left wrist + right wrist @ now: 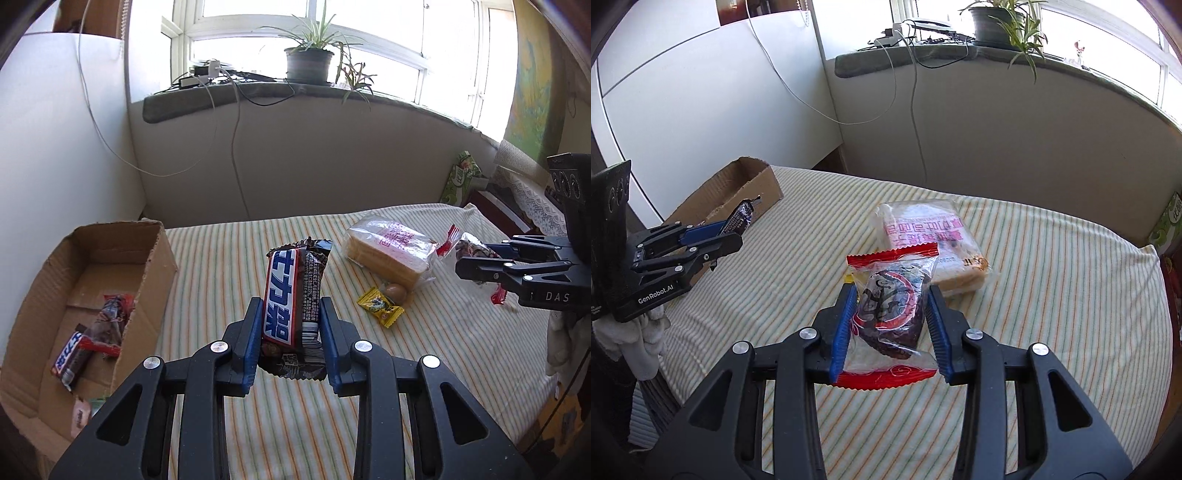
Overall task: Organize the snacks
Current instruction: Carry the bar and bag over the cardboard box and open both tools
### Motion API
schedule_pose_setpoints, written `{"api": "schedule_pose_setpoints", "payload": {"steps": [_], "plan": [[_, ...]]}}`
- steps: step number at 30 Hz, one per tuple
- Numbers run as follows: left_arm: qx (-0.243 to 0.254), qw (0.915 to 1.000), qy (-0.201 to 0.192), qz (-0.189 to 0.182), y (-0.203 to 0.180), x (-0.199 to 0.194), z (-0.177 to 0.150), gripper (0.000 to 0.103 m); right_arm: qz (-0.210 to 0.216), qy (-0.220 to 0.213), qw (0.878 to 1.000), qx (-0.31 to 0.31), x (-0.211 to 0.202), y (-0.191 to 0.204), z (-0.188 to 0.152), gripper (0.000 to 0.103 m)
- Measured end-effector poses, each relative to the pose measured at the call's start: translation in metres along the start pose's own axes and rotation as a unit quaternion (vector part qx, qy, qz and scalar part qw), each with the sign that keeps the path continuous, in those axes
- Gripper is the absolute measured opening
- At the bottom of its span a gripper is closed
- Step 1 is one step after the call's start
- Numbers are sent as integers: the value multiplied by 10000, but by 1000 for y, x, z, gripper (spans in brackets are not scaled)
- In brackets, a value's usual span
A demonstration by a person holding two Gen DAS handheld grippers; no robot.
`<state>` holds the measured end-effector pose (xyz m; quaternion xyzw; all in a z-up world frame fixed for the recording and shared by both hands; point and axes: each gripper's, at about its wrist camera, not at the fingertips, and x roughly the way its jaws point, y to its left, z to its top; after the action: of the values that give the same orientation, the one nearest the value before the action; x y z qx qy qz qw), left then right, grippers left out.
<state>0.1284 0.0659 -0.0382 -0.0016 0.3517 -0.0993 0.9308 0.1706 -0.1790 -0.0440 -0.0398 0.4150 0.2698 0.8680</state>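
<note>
My left tool clamps the bar, upright, brown-white wrapper, box at 9 o'clock. My right tool clamps the pouch, clear with red ends, bread at 12.

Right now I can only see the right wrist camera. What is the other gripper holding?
Observer: The left gripper is shut on a chocolate bar, brown wrapper with blue letters.
Operator: Is anything put away yet?
Observer: Yes. The cardboard box holds a second chocolate bar and a red packet.
Operator: Any snacks I can't see?
Observer: A yellow candy and a small brown round thing lie beside the bread bag.
</note>
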Motion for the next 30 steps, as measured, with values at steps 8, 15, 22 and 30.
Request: {"api": "schedule_pose_setpoints", "payload": {"steps": [8,15,22,30], "plan": [[-259,9988,-220,340,32,-31,-9,28,356,-135,9988,-297,15,50,24,40],[-477,9964,-342,618,59,-49,-14,28,617,-180,9961,-605,36,90,49,40],[-716,9931,-388,839,88,-61,-23,28,897,-199,9924,-824,58,128,72,40],[-1056,9871,-341,1151,117,-73,-34,28,1139,-157,9875,-1075,83,170,96,40]]}}
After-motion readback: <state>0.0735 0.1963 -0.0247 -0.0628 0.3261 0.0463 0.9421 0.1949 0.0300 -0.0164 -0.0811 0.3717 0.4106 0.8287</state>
